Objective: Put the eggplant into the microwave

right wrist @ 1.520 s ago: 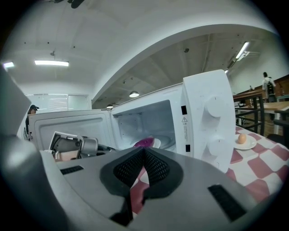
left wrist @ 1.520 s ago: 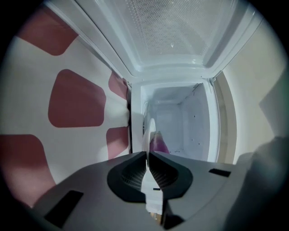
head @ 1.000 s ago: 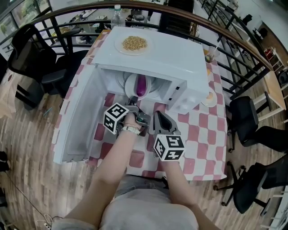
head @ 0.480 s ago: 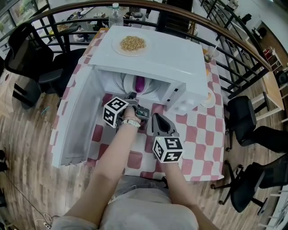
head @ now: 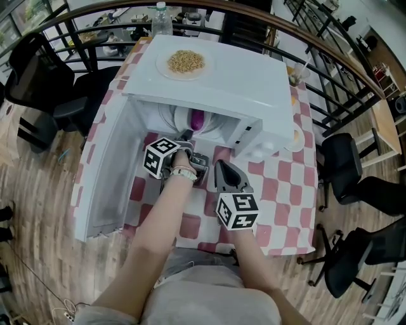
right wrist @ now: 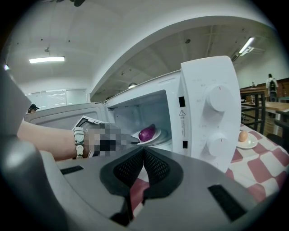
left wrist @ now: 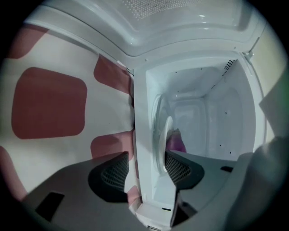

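Note:
A purple eggplant lies on a white plate inside the open white microwave. In the left gripper view the eggplant shows just behind the plate's rim. My left gripper is at the microwave's mouth and its jaws are opening. The plate's rim and the oven's front sill stand between the pads, which are clear of both. My right gripper hangs back over the checked cloth, shut and empty.
The microwave door swings out to the left. A plate of grains sits on the microwave's top. An egg on a saucer lies to its right. A bottle, a cup, a railing and chairs ring the table.
The plate with the eggplant sits deeper in the microwave than a second ago, and my left gripper has followed it in a little. My right gripper has kept still.

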